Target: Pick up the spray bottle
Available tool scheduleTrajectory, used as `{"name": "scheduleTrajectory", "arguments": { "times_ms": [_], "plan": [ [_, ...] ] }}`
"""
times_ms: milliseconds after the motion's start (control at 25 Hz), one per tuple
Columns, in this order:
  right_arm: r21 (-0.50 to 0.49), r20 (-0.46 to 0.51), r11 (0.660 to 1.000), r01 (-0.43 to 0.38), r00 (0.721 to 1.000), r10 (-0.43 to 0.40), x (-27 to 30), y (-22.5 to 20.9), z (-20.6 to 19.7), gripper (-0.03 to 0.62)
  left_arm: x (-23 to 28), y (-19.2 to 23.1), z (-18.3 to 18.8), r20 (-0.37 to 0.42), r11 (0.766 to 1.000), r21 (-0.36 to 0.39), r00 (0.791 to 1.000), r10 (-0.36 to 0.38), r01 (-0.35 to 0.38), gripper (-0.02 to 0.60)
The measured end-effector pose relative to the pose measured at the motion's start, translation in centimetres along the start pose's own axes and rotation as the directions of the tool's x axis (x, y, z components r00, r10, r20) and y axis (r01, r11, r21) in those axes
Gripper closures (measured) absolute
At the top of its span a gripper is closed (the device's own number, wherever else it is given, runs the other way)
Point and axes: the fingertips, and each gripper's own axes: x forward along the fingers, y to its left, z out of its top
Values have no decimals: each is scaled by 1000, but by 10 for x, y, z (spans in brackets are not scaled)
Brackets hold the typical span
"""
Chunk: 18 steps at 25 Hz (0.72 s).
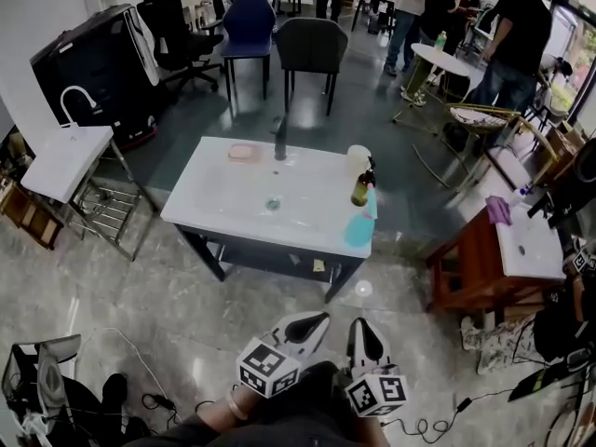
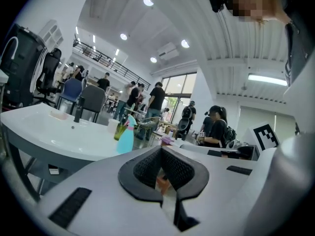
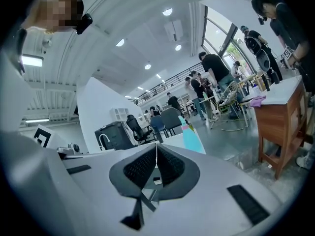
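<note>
The light-blue spray bottle [image 1: 360, 227] stands upright at the front right corner of the white tabletop [image 1: 219, 198], just in front of a dark olive bottle [image 1: 361, 190] and a white cup [image 1: 358, 156]. A faucet [image 1: 280, 139] and a pink dish [image 1: 244, 153] sit along the far edge. Both tools are well short of the tabletop, over the floor. The left tool [image 1: 320, 318] has its jaws together with nothing between them, and the right tool [image 1: 358, 323] is likewise closed and empty.

Spray bottle [image 1: 359, 230] on sink table's [image 1: 214, 203] R edge; L gripper [image 1: 315, 323] & R gripper [image 1: 362, 330] well apart from it
</note>
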Motion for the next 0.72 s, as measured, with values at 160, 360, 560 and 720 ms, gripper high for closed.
{"name": "scheduleTrajectory", "arguments": {
  "times_ms": [160, 360, 560, 720],
  "plan": [
    [-15, -10, 1000, -10, 1000, 9, 1, 11, 4, 586, -7, 5, -1, -8, 1000, -19, 1000, 8, -9, 574],
    [-22, -36, 1000, -4, 999, 3, -1, 14, -6, 586, -18, 19, -2, 7, 999, -29, 999, 42, -42, 574],
    [-19, -33, 1000, 14, 999, -14, -1, 8, -9, 586, -15, 23, -6, -2, 998, -30, 999, 50, -51, 574],
    [-17, -25, 1000, 18, 1000, -18, 6, -2, -4, 586, -4, 25, -4, -1, 999, -25, 999, 46, -46, 574]
  ]
}}
